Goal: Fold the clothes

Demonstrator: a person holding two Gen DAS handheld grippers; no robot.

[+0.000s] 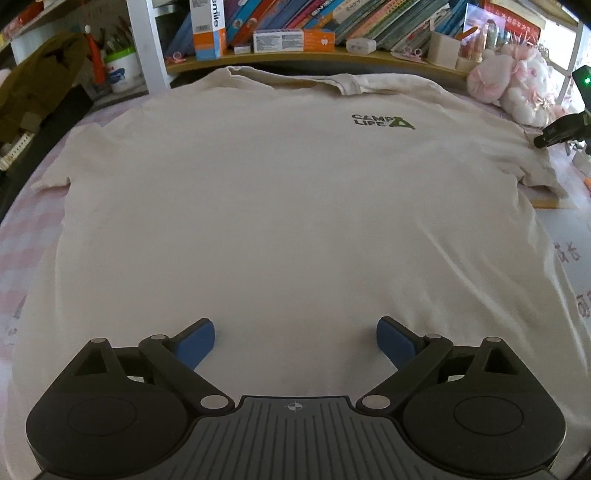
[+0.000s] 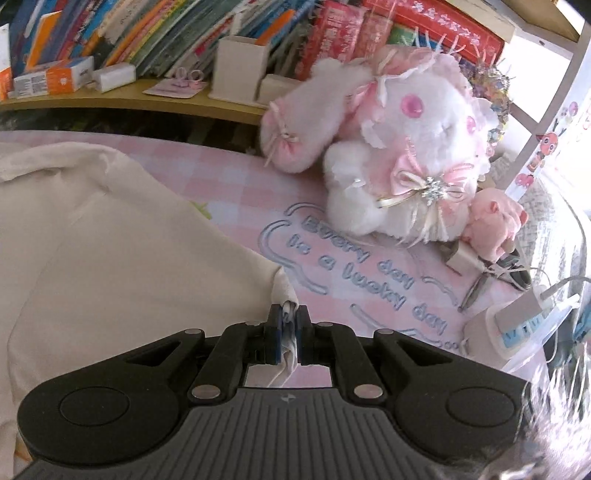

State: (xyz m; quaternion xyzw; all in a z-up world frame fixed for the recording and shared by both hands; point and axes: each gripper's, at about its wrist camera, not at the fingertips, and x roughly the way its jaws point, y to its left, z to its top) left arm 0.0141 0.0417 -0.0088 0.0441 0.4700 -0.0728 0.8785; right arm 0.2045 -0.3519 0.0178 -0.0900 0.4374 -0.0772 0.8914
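Right at the near edge of the table, the left gripper (image 1: 295,341) hangs over the bottom hem area of the t-shirt (image 1: 280,206) with its blue pads spread wide and nothing between them, just smooth cream fabric underneath. The shirt lies flat and face up on a pink checked tablecloth (image 1: 22,236), taking up most of the surface, so there's only a thin strip of bare cloth on the left side and a bit more on the right. Soft cotton look, a few shallow wrinkles running toward the right hem, small dark green "CAMP LIFE" print (image 1: 382,120) up near the chest.

Over on the right side, the right gripper (image 2: 289,334) is clamped tight on the shirt's sleeve edge (image 2: 284,291), with a bit of fabric bunched up between the pads. Beside it the tablecloth is open, with raised lettering (image 2: 365,273) on it.

Further back it gets crowded: a fluffy white and pink plush bunny (image 2: 406,147) sits on the far right corner, close to the sleeve, and a wooden shelf (image 1: 314,61) packed with books (image 1: 369,18) runs along the far edge just past the collar.
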